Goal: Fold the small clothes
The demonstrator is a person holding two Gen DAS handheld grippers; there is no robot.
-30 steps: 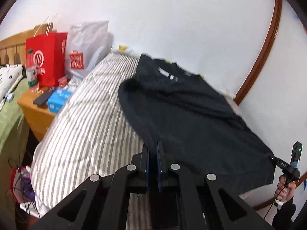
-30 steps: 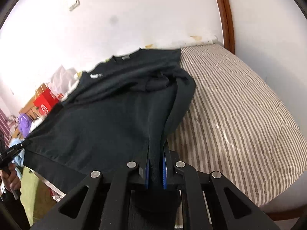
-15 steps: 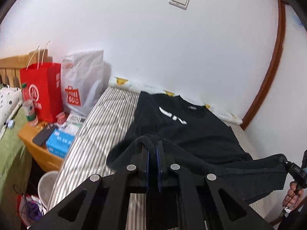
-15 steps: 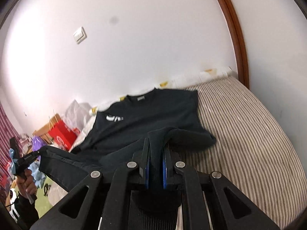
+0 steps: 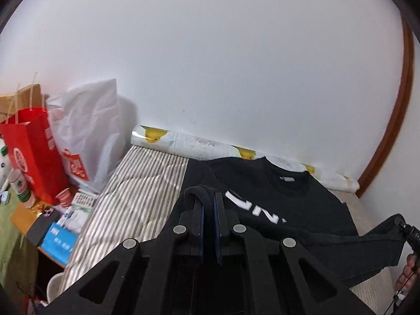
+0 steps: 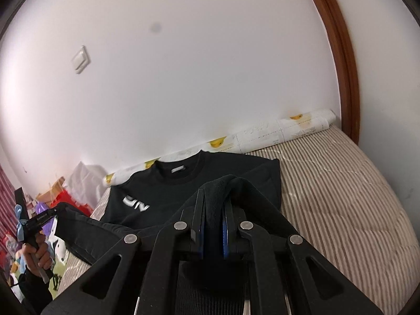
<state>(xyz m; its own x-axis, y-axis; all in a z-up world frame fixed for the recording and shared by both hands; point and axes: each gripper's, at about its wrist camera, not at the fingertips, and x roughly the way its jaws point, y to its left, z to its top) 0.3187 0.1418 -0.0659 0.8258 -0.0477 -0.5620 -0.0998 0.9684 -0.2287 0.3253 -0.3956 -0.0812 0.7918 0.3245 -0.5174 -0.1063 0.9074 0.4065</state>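
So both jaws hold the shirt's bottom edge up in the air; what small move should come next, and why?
Probably carry the hem forward and lower it near the collar. Both grippers, left and right, are shut on it, and the shirt lies flat on the bed, logo visible.

The right claw [image 6: 212,210] pinches the black shirt [image 6: 210,176] hem above the striped mattress [image 6: 341,197], apparently doubled over.
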